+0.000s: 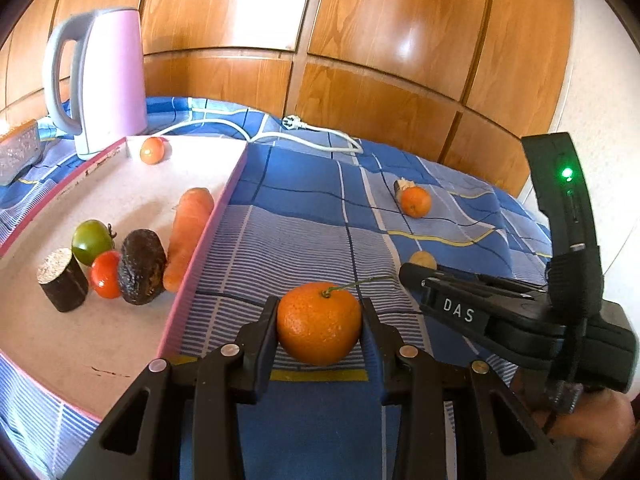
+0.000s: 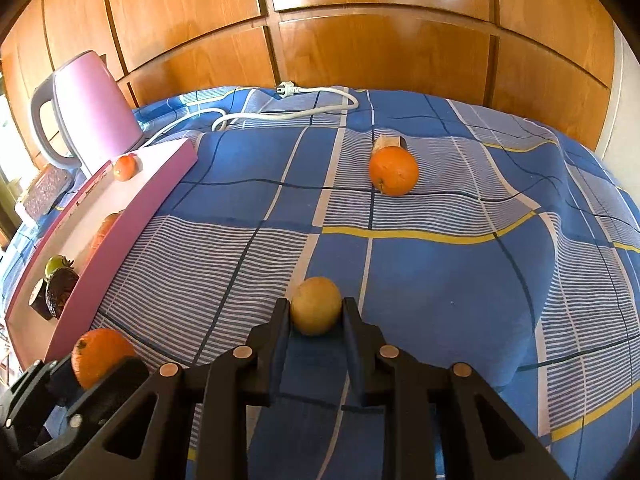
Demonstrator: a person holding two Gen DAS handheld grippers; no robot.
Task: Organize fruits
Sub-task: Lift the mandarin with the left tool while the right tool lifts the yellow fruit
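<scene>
A bed covered in a blue, white and yellow checked sheet (image 2: 440, 280) filled both views, backed by glossy wooden cabinet doors (image 1: 360, 40). A pink tray (image 1: 120, 208) lay on its left side, beside a pink kettle (image 1: 108, 76) whose white cord (image 2: 288, 114) trailed across the sheet.

The left gripper (image 1: 319, 322) had its jaws pinching a stemmed orange (image 1: 319, 324) just beside the tray's edge. The right gripper (image 2: 316, 312) pinched a small yellow fruit (image 2: 316, 311), jaws drawn in tight against it. Another orange (image 2: 394, 171) rested farther back on the sheet, touching a small brown object (too blurred to identify).

Only the left wrist view showed the tray's contents fully: a carrot (image 1: 188, 236), an avocado (image 1: 142, 268), a red tomato (image 1: 106, 274), a green tomato (image 1: 92, 240), a dark cylinder (image 1: 64, 280) and a small orange fruit (image 1: 152, 151) in the far corner. It also showed the person's hand (image 1: 592, 436) on the right gripper. The right wrist view showed more of the bed's rumpled right side
</scene>
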